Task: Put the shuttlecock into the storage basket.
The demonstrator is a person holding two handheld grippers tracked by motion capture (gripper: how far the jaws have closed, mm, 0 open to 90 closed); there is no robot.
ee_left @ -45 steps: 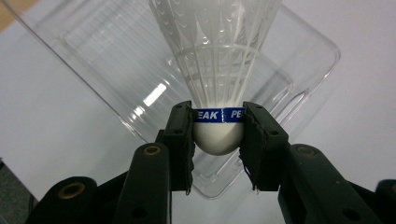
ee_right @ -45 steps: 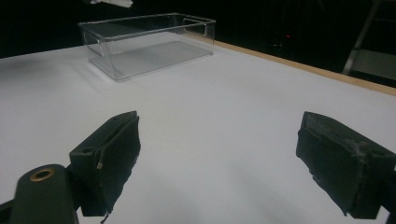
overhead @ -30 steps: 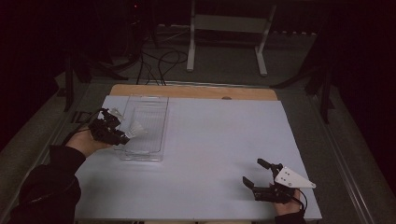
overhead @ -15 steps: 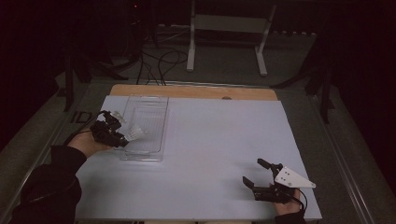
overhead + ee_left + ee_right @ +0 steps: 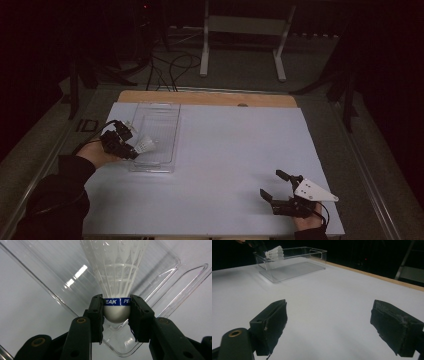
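Shuttlecock (image 5: 117, 277), likely feather-light with a crushable skirt, sits pinched at its firm cork by the left gripper (image 5: 117, 312) over the clear bin (image 5: 167, 112) at nine o'clock, while the right gripper (image 5: 329, 325) gapes empty.

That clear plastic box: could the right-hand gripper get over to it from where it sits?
Probably yes. The right gripper is open, holding nothing, and bare table lies between it and the clear box.

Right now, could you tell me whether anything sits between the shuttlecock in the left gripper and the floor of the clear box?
Nothing visible does. The left gripper holds the shuttlecock by its cork over the clear box, which has no lid and looks empty.
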